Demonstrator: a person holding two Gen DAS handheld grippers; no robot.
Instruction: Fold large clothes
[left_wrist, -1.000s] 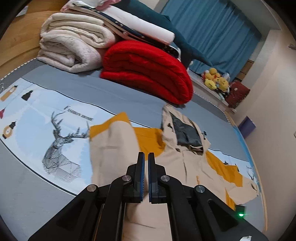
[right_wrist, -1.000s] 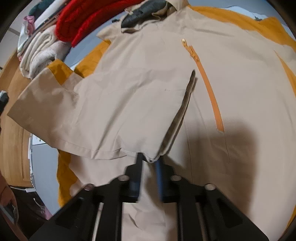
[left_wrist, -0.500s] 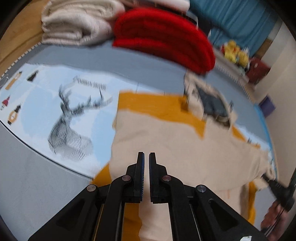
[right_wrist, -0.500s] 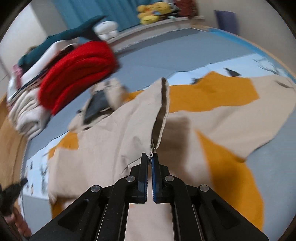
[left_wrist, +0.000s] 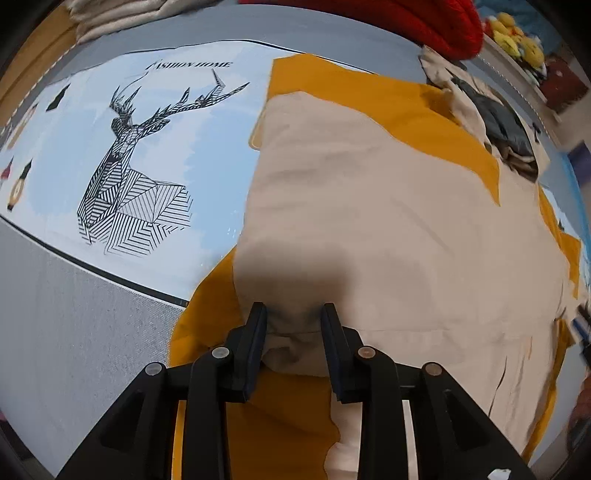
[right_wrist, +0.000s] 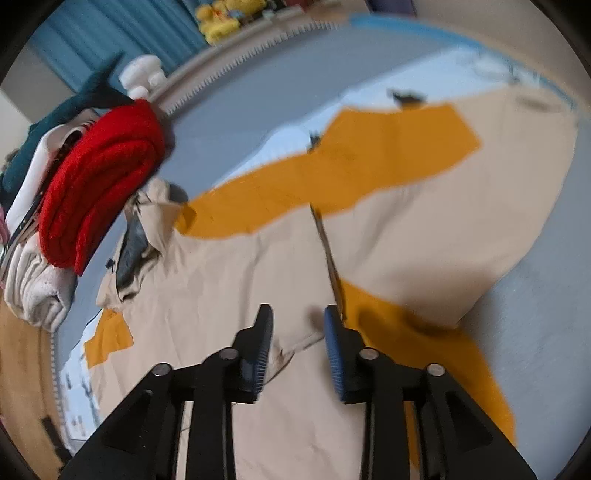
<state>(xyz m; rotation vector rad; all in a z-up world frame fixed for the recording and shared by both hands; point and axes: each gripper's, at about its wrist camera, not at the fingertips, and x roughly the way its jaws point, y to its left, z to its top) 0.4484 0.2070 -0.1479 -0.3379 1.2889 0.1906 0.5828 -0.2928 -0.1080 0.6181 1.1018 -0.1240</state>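
A beige and mustard jacket (left_wrist: 369, 221) lies spread on the bed, its dark-lined hood (left_wrist: 506, 125) at the far side. My left gripper (left_wrist: 293, 325) points steeply down at the jacket's near edge. Its jaws are opening, and a bunched fold of beige cloth sits loosely between them. In the right wrist view the jacket (right_wrist: 240, 295) lies flat with its front panel folded over and the hood (right_wrist: 133, 251) to the left. My right gripper (right_wrist: 299, 325) hovers over the panel's edge. Its jaws are opening and the cloth lies under them, not pinched.
The bed cover (left_wrist: 133, 177) has a black deer print left of the jacket. A red folded blanket (right_wrist: 99, 181) and cream blankets (right_wrist: 33, 291) are stacked beyond the hood. Yellow plush toys (right_wrist: 218, 22) sit on a ledge before a blue curtain.
Both grippers went from shut to jaws apart. The left one dropped and tipped down onto the jacket's edge. The right one carried the beige panel across and let it go; it now lies flat.
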